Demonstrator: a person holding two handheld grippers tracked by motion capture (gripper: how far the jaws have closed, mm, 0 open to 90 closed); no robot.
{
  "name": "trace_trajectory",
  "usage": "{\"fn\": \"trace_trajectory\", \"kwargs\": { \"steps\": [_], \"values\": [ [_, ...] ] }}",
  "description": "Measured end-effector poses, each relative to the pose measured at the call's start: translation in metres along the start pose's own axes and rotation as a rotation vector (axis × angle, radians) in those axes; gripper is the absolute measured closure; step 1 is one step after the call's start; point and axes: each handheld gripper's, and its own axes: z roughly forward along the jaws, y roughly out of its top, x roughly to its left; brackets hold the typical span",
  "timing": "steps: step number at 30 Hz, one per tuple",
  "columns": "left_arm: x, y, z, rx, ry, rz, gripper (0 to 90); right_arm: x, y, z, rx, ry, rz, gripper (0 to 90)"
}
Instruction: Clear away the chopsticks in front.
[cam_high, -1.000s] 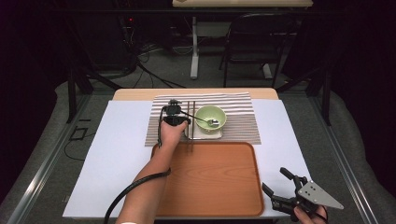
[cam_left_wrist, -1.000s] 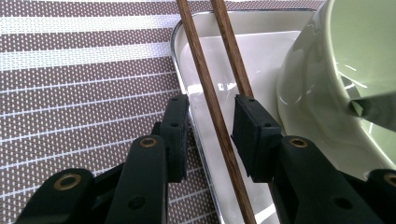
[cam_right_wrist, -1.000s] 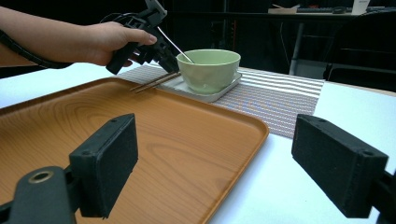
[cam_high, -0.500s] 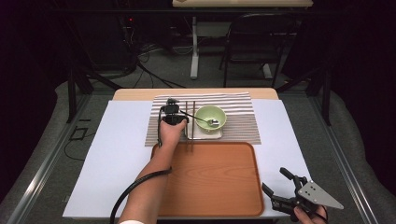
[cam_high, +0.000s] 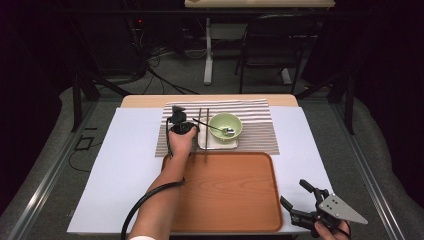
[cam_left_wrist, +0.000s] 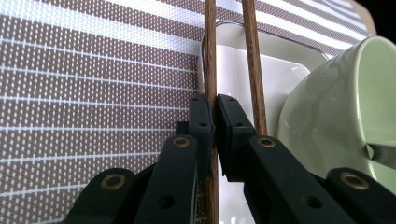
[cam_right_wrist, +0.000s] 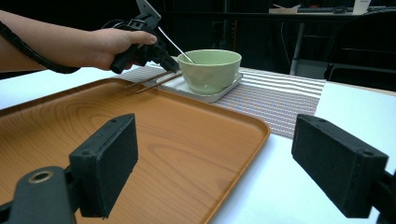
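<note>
1. Pinching one chopstick (cam_left_wrist: 210, 56) in my left gripper (cam_left_wrist: 213, 122); its twin (cam_left_wrist: 252, 70) lies just beside, at the bowl's (cam_high: 225, 125) 9 o'clock on the mat (cam_high: 260, 131).
2. Next, I reckon: lift it clear and carry it toward the tray (cam_high: 235, 190) at 6 o'clock.
3. My right gripper (cam_right_wrist: 212, 163) idles wide open by the tray's corner.
4. Compared with a second ago, nothing has shifted much.

Dark room, grey floor (cam_high: 45, 165), black chair (cam_high: 272, 45), loose cables (cam_high: 160, 75)
</note>
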Motion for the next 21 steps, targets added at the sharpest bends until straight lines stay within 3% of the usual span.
{"fn": "trace_trajectory", "kwargs": {
  "steps": [12,21],
  "values": [
    [0.0052,-0.0018,-0.0010,-0.013,-0.038,-0.086,85.6,-0.0001,-0.0001,-0.0001,0.001,-0.001,0.000,14.2],
    [0.0081,-0.0028,-0.0084,-0.041,-0.049,-0.103,85.6,-0.0001,0.0000,-0.0004,0.001,0.000,-0.002,14.2]
  ]
}}
